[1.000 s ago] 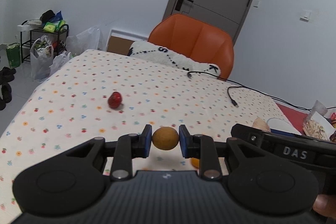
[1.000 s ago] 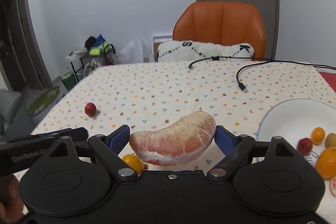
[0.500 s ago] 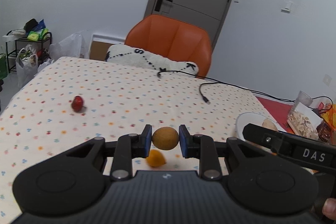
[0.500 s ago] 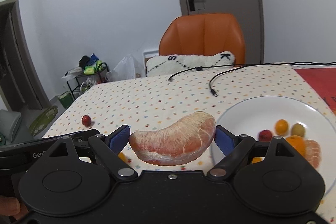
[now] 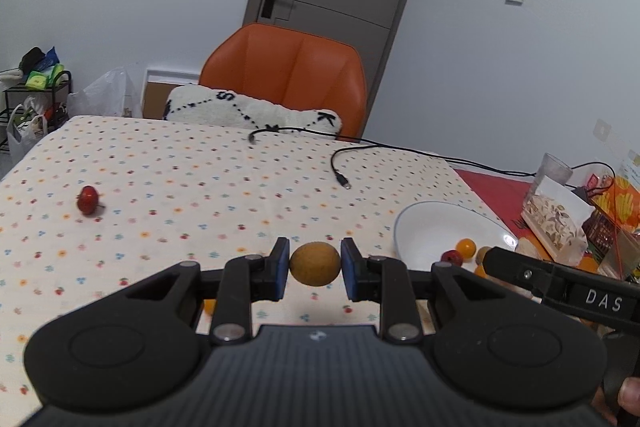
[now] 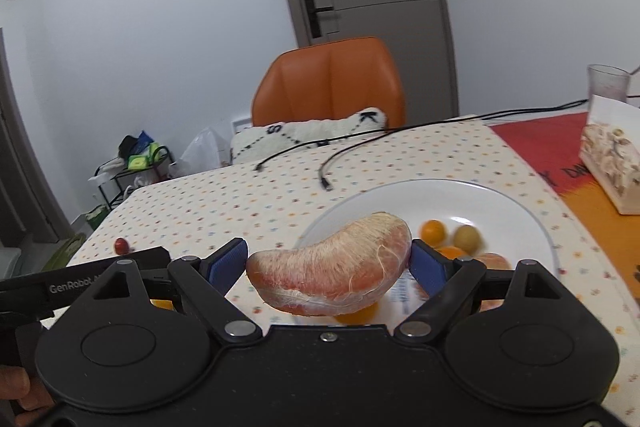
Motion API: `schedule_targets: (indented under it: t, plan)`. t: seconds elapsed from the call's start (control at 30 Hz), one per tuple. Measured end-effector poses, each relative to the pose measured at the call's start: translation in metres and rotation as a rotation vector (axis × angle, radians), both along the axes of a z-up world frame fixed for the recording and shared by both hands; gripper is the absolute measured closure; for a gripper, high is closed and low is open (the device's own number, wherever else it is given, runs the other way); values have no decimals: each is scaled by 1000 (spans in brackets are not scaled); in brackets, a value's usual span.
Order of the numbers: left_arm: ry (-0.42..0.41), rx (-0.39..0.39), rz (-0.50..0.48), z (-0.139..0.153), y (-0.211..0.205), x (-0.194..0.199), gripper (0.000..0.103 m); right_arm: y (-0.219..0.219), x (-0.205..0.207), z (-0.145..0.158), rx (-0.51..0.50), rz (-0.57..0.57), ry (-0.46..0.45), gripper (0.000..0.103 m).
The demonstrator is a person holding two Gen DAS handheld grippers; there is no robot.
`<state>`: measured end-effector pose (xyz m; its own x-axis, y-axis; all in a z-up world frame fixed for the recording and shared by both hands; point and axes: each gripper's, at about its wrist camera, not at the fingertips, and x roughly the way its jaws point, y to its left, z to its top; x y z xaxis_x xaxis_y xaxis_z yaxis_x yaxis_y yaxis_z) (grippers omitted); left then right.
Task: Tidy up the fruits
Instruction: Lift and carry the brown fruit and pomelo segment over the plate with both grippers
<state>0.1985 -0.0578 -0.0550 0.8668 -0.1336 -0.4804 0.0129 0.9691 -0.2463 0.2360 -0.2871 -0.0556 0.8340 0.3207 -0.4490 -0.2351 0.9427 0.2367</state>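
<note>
Pomelo segment [image 6: 330, 269] above plate rim [image 6: 532, 215]

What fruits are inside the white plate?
In the white plate lie a small orange fruit, a greenish one and peeled orange pieces. The pomelo wedge in the right gripper hides the plate's near part.
</note>
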Motion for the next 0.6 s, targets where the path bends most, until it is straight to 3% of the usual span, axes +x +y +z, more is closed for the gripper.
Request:
schedule_targets:
  t: [0.6]
  plan:
    - [24, 37, -75, -9, -47, 25, 77, -47, 0, -24, 66, -84, 54, 15]
